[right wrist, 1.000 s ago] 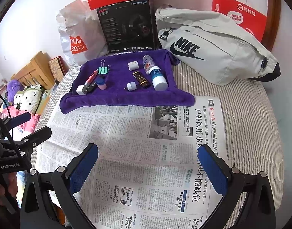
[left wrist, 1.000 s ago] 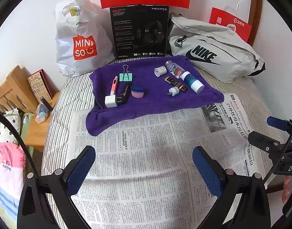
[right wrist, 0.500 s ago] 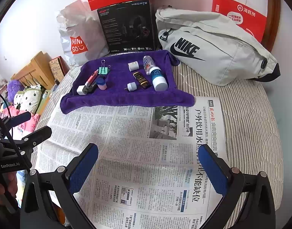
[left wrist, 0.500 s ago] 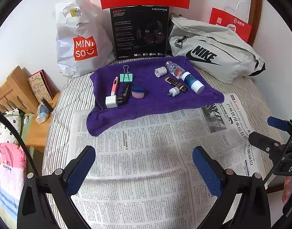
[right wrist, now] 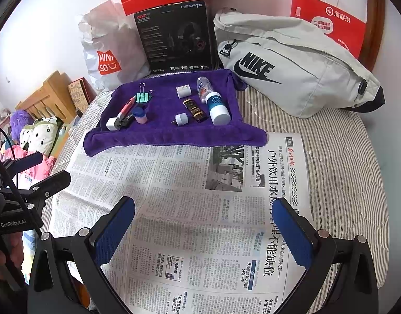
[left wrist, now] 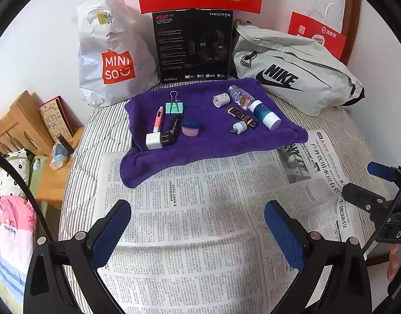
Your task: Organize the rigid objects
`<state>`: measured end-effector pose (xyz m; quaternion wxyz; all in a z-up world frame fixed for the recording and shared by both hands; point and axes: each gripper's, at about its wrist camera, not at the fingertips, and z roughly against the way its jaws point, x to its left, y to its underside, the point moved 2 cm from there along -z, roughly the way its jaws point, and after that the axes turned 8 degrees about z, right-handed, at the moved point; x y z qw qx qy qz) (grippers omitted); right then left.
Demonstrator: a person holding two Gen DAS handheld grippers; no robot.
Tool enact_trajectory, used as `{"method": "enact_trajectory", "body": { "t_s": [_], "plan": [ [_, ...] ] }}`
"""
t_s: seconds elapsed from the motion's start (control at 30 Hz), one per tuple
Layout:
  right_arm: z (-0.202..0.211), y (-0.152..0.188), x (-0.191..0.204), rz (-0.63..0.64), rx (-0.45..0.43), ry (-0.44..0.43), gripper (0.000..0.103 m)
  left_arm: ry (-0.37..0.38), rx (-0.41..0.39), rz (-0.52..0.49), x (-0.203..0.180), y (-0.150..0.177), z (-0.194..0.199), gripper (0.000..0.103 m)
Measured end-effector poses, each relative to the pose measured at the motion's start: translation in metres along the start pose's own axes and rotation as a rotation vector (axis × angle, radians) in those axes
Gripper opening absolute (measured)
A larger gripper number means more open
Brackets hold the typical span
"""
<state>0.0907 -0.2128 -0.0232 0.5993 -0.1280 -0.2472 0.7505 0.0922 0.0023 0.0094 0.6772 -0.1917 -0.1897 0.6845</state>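
Both my left gripper [left wrist: 197, 225] and right gripper [right wrist: 204, 225] hang with jaws spread wide and empty over the newspaper [left wrist: 200, 209], all the little stuff up at 12 o'clock on the purple towel [left wrist: 213, 136], and I'd guess the blue-and-white bottle [left wrist: 264, 111] is light, stiff, a bit rolly, so I'd pinch mid-body.

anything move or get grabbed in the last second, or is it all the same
Nothing visibly changed. The left gripper and right gripper stay open and empty above the printed newspaper, and the small items on the purple towel lie where they were.
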Motion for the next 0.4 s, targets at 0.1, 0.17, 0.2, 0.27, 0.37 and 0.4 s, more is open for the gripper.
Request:
{"method": "enact_trajectory", "body": {
  "t_s": [0.1, 0.17, 0.2, 0.27, 0.37, 0.4],
  "plan": [
    [0.0007, 0.0002, -0.0011, -0.003, -0.002, -0.001, 0.103, -0.001, 0.001, 0.001, 0.0005, -0.0004, 0.0003, 0.103],
    [0.0003, 0.0, -0.0016, -0.001, 0.0, -0.001, 0.103, -0.002, 0.0, 0.002, 0.0012, -0.0007, 0.0003, 0.103],
    [0.0001, 0.0001, -0.0017, 0.001, 0.001, 0.001, 0.103, -0.002, 0.002, 0.002, 0.0011, -0.0012, 0.0003, 0.103],
    [0.0008, 0.0001, -0.0019, 0.0, 0.001, 0.002, 0.103, -0.003, 0.001, 0.003, 0.0012, -0.0018, 0.0006, 0.103],
    [-0.0001, -0.0002, -0.0025, 0.002, 0.005, 0.004, 0.103, 0.0, -0.002, 0.001, 0.0003, -0.003, 0.0004, 0.103],
    [-0.0006, -0.0003, -0.0026, 0.002, 0.006, 0.003, 0.103, -0.001, -0.003, 0.001, -0.0008, -0.0043, -0.0005, 0.103]
  ]
}}
